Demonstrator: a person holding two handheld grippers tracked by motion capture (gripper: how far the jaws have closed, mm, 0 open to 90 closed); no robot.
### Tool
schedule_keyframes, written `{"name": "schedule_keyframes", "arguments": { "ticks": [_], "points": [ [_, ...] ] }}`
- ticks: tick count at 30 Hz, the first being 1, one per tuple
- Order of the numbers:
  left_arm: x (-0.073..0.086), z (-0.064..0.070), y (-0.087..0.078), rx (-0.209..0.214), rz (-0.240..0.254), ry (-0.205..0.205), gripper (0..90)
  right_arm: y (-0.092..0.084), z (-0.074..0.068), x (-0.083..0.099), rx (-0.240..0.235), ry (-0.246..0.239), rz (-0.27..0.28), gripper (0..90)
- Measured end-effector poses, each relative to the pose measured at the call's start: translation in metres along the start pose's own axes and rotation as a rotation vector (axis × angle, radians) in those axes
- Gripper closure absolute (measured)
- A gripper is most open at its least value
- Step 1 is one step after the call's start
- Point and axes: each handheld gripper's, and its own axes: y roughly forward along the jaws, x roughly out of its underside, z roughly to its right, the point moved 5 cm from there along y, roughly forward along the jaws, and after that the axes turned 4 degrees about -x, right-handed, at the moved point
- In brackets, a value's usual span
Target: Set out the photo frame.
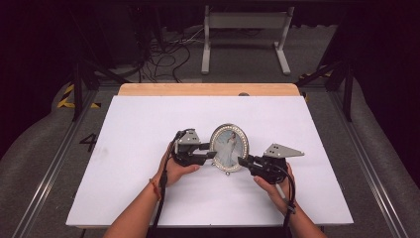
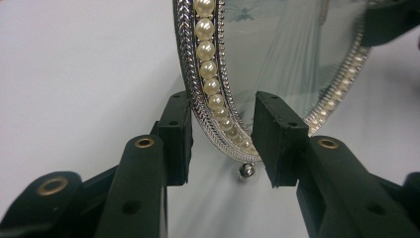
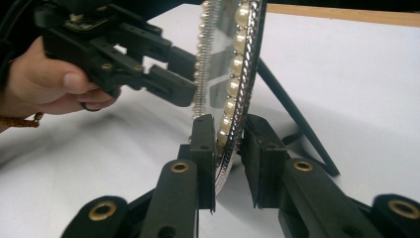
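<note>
1. Plainly, the oval silver-toned picture frame with a pearl-beaded rim and glass front (image 1: 229,148) stands upright near the middle of the white table (image 1: 148,198), propped on a thin dark back strut (image 3: 292,116). It is top-heavy on that one strut, so a sideways nudge could tip it flat.

2. The left gripper (image 1: 212,153), on the frame's left side, has its fingers (image 2: 280,136) half-wide, straddling the lower rim. One pad looks to be against the rim and the other stands clear of the glass, so it has no hold. If the fingers shut unevenly, the first pad to land could shove the frame over.

3. The right gripper (image 1: 241,160), on the frame's right side, has narrow fingers (image 3: 204,148) about the rim. The front pad touches the beads, but a slim gap shows behind the rim, so I judge it not firmly clamped. A lift now could let the rim slide out.

4. The pearl beads and ridged metal give a rounded, slick seat; pads may roll off them.

5. Hard squeezing near the glass risks cracking it or popping beads loose.

6. Pulling the two hands apart or twisting them could bend the frame.
</note>
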Motion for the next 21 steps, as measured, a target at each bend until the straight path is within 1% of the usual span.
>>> {"name": "schedule_keyframes", "arguments": {
  "ticks": [1,3,4,5,8,9,10,11,13,14,16,17,18,19,20,21],
  "points": [
    [0.002,0.002,-0.004,-0.002,-0.003,0.004,60.8,0.001,0.0,0.0,0.0,0.002,0.001,76.0],
    [0.003,0.003,-0.006,-0.003,-0.004,0.009,60.8,0.001,0.001,-0.001,-0.006,0.007,0.008,76.1],
    [0.003,0.004,-0.009,-0.001,-0.004,0.022,60.8,0.002,0.001,-0.001,0.0,0.01,0.01,76.0],
    [0.003,0.004,-0.009,-0.001,-0.004,0.022,60.8,0.002,0.001,-0.001,0.0,0.01,0.01,76.0],
    [-0.001,0.002,-0.012,-0.021,0.021,0.021,57.4,0.003,-0.001,-0.002,0.019,0.007,0.014,75.0],
    [-0.002,0.002,-0.012,-0.026,0.028,0.012,55.4,0.003,-0.001,-0.002,0.025,-0.005,0.012,73.9],
    [-0.002,0.001,-0.012,-0.036,0.031,0.016,53.3,0.001,-0.003,-0.002,0.027,-0.011,0.016,72.6],
    [-0.002,0.001,-0.012,-0.036,0.031,0.016,51.5,0.001,-0.003,-0.002,0.027,-0.011,0.016,72.6],
    [-0.002,0.0,-0.011,-0.04,0.033,0.008,51.1,-0.004,-0.004,-0.002,0.036,-0.023,0.016,71.2],
    [-0.002,-0.001,-0.01,-0.05,0.035,0.002,50.1,-0.007,-0.005,-0.003,0.038,-0.029,0.019,71.6],
    [-0.002,-0.003,-0.007,-0.044,0.032,-0.005,49.7,-0.013,-0.005,-0.003,0.051,-0.043,0.014,74.5],
    [-0.002,-0.003,-0.007,-0.05,0.029,-0.002,49.2,-0.014,-0.004,-0.002,0.053,-0.045,0.01,76.0],
    [-0.002,-0.004,-0.006,-0.048,0.033,-0.004,49.9,-0.014,-0.003,-0.001,0.059,-0.04,0.011,77.1],
    [-0.002,-0.003,-0.005,-0.038,0.033,-0.009,50.6,-0.014,-0.003,0.0,0.054,-0.038,0.011,78.5],
    [-0.002,-0.002,-0.004,-0.034,0.033,0.003,51.1,-0.014,-0.003,0.0,0.05,-0.036,0.018,78.9],
    [-0.002,-0.002,-0.004,-0.034,0.033,0.003,53.1,-0.014,-0.003,0.0,0.05,-0.036,0.018,78.9]
  ]
}}
